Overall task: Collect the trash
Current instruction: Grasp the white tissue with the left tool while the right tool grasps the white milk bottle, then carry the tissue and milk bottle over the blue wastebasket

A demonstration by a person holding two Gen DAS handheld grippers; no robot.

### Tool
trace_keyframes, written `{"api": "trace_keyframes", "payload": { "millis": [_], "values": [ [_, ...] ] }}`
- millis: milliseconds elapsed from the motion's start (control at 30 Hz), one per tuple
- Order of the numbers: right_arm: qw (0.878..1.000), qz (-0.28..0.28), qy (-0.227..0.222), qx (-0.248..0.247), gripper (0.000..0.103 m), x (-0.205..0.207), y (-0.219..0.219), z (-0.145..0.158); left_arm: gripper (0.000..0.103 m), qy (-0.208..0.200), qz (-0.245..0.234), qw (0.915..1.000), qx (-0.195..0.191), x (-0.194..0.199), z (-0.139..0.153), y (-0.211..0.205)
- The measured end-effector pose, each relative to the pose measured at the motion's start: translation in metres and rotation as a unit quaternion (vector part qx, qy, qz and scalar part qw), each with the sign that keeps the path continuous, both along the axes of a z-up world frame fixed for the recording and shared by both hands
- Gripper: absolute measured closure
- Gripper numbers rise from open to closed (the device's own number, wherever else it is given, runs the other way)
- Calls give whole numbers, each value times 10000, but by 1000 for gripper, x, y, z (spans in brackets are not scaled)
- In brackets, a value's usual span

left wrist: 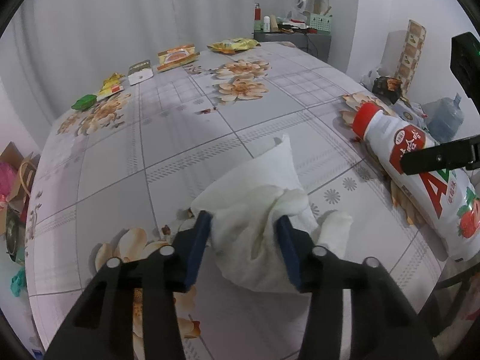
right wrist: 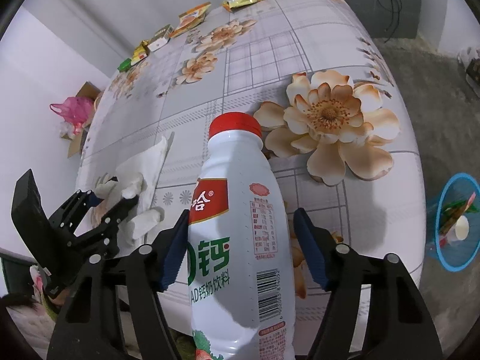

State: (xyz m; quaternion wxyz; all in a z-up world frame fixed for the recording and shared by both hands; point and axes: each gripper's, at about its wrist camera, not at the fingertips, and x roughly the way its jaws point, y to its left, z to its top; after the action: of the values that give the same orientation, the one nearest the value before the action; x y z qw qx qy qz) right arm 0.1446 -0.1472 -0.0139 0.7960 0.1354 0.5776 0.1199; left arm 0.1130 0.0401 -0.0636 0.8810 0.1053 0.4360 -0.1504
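Tissue, bottle on flowered tablecloth; curtain behind.

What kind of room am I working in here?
Most likely a lived-in home room: a table under a floral cloth with snack wrappers along its far edge, curtains behind, and a small blue waste basket on the floor.

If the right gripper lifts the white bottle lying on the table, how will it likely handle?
The bottle lies on its side and is round, so a nudge would probably roll it. Its glossy plastic looks slippery against the right gripper. Its red cap is on; whether it is full or empty cannot be told.
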Motion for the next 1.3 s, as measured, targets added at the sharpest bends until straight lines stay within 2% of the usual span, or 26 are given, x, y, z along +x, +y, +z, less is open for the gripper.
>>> {"api": "trace_keyframes", "payload": {
  "millis": [100,500,1300],
  "values": [
    [10000,-7,-9,62,46,-1,-1,1,69,7,-19,10000,-24,0,1,0],
    [9996,-173,-30,221,47,-2,-7,1,84,-16,-105,9999,-82,-2,3,-1],
    [9985,-243,-275,409,47,-9,-13,16,88,-313,-108,9992,-233,-12,27,-2]
  ]
}}
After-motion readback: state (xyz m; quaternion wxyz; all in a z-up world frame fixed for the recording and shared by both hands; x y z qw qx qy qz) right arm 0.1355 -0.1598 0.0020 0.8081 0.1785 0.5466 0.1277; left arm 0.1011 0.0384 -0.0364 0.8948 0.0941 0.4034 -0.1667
